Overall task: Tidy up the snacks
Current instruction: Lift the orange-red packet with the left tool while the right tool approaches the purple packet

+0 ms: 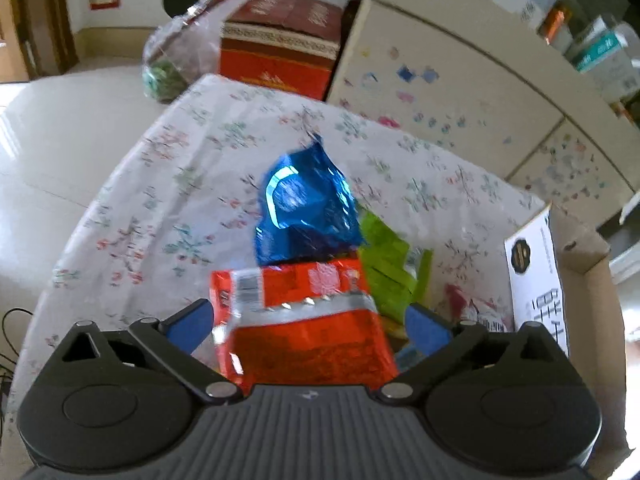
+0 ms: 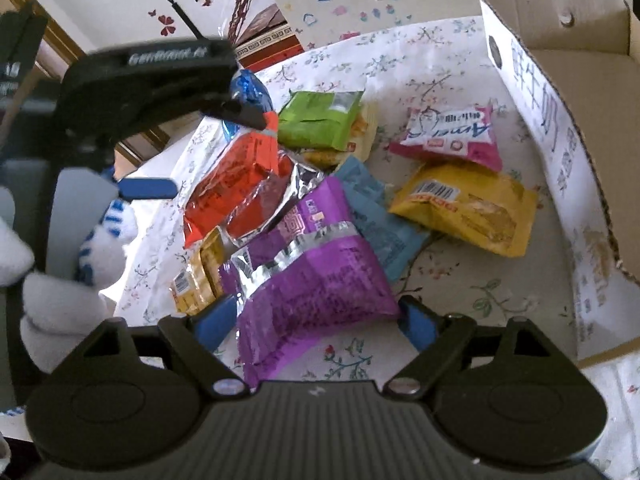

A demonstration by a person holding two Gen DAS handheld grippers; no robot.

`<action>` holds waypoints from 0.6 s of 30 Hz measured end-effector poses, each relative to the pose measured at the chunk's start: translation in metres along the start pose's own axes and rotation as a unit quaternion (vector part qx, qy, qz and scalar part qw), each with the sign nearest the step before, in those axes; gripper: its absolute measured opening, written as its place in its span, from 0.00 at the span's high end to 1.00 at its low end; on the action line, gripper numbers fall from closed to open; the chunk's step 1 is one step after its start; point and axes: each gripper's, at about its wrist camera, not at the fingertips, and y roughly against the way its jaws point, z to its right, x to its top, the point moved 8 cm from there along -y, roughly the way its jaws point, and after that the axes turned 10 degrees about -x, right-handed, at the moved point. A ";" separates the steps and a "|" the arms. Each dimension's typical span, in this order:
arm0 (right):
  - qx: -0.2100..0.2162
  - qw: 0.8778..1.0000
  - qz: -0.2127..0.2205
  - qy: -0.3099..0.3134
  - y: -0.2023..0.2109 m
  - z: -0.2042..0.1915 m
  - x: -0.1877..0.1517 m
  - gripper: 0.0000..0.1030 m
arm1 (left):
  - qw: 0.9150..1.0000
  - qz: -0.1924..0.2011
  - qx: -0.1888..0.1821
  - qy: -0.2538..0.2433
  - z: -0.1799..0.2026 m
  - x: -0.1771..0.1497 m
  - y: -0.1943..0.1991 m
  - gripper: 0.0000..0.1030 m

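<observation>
My left gripper (image 1: 308,326) stands wide over the red packet (image 1: 304,320), its blue pads clear of the wrapper on both sides. My right gripper (image 2: 316,320) is also spread wide, the purple packet (image 2: 312,280) lying between its fingers; whether a pad brushes it I cannot tell. Beyond the red packet lie a blue foil packet (image 1: 304,204) and a green one (image 1: 388,264). The cardboard box (image 2: 560,128) stands to its right on the flowered cloth (image 1: 180,184).
</observation>
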 end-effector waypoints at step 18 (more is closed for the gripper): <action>0.012 0.995 0.083 0.062 0.021 -0.016 0.014 0.59 | 0.999 -0.006 0.014 0.041 -0.025 -0.006 0.007 0.17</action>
